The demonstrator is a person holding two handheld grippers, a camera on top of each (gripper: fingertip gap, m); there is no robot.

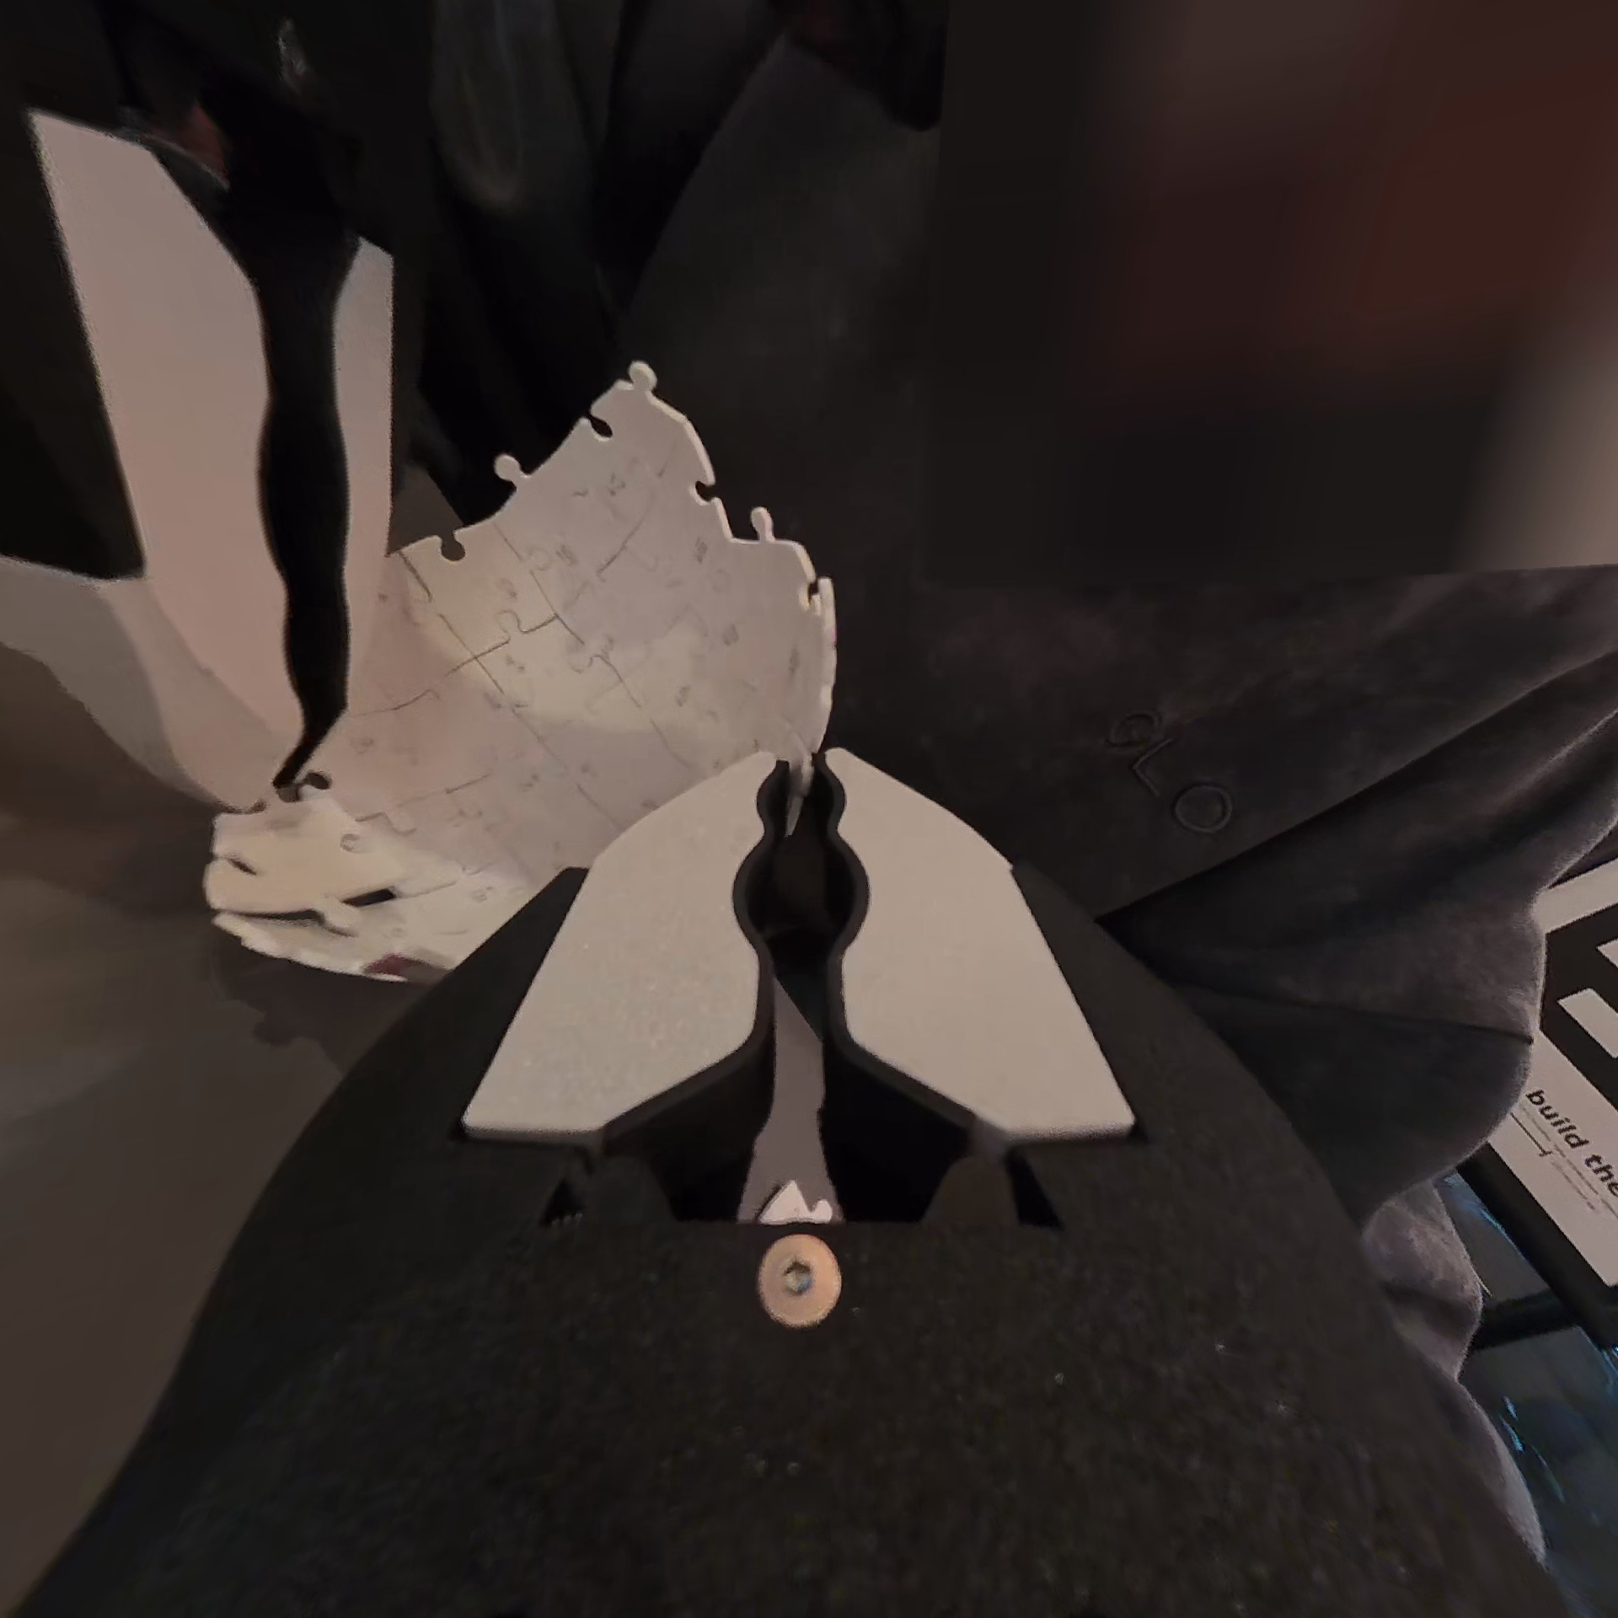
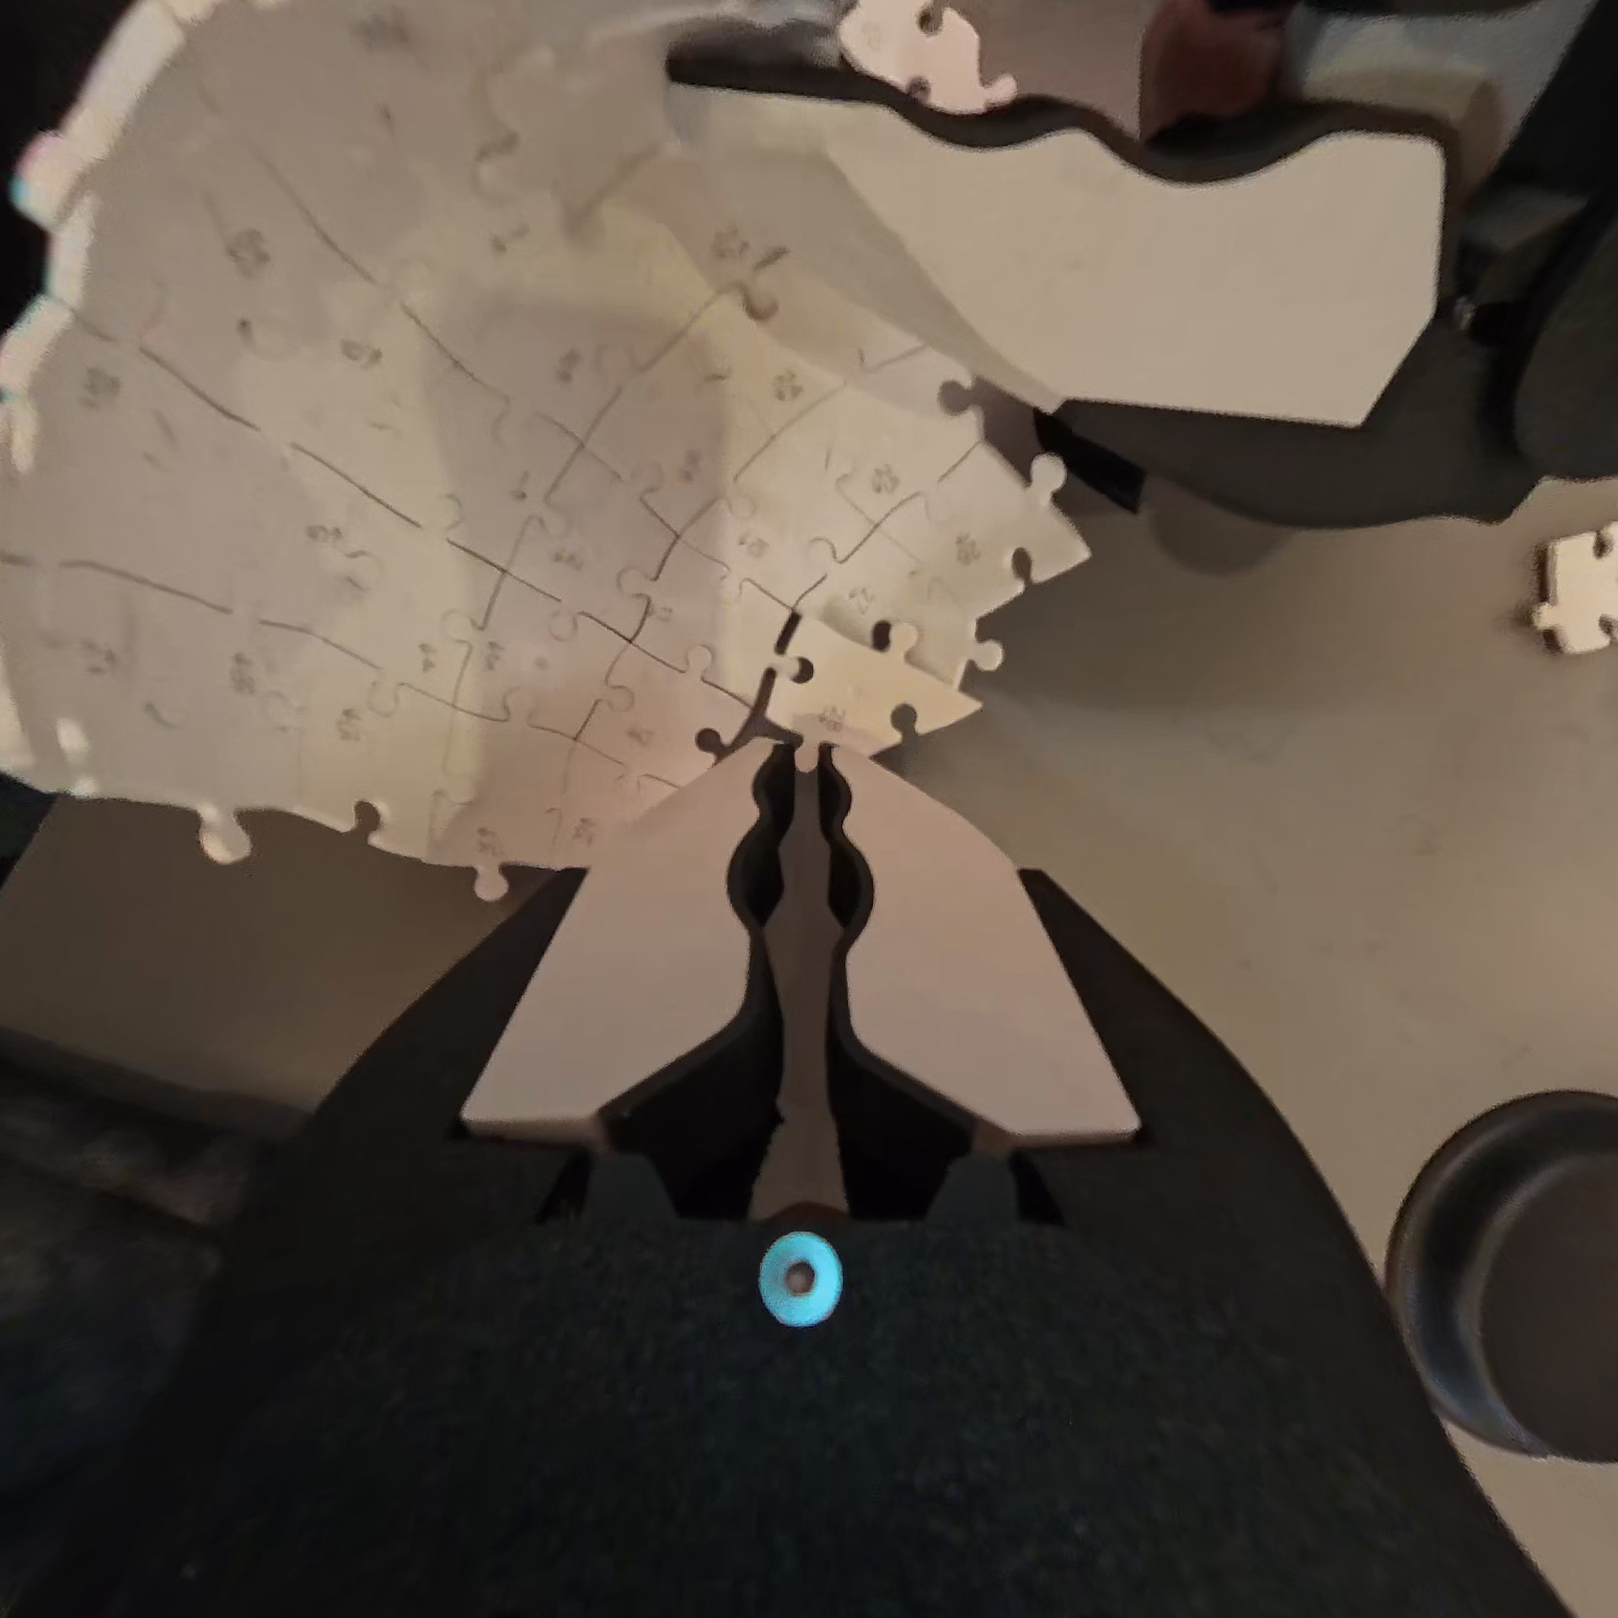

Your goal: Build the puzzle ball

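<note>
Left gripper (image 1: 804,775) pinches the puzzle shell (image 1: 595,648) rim; right gripper (image 2: 805,757) clamps a piece (image 2: 862,687). Align tabs, then press gently.

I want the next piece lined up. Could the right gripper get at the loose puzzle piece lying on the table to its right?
Probably not yet: the right gripper is shut on a puzzle piece at the shell's edge. The loose piece itself lies uncovered.

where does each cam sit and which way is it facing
Left wrist: on the left gripper, looking along its fingers at the puzzle shell; the person's dark sleeve beyond.
Right wrist: on the right gripper, looking down at the shell's inside, nipping a piece.
Shared: the shell and each other's gripper.
</note>
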